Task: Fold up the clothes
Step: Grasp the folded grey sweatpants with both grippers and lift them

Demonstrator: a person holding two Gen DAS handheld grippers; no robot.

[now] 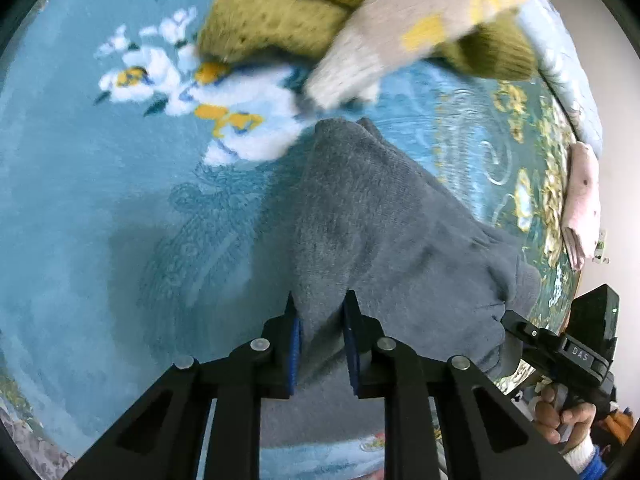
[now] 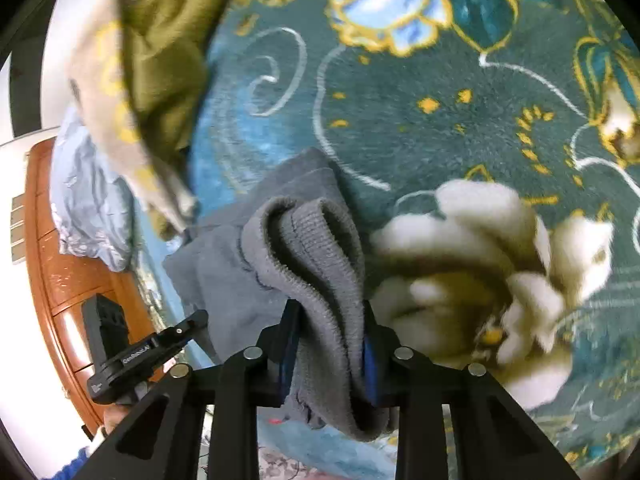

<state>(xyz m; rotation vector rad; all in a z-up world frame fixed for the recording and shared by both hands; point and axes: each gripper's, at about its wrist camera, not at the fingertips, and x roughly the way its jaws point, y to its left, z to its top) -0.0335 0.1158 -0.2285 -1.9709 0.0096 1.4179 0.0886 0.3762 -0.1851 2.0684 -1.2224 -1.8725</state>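
Observation:
A grey knit garment lies over the teal floral blanket. My left gripper is shut on a fold of its grey fabric, which runs forward from the jaws. My right gripper is shut on the ribbed grey hem of the same garment, bunched between the blue pads. The right gripper also shows at the lower right of the left wrist view, and the left gripper shows at the lower left of the right wrist view.
A pile with an olive green knit and a beige garment with yellow marks lies at the blanket's far side. A pink folded cloth sits at the right edge. A pale blue sheet and a wooden bed frame are at left.

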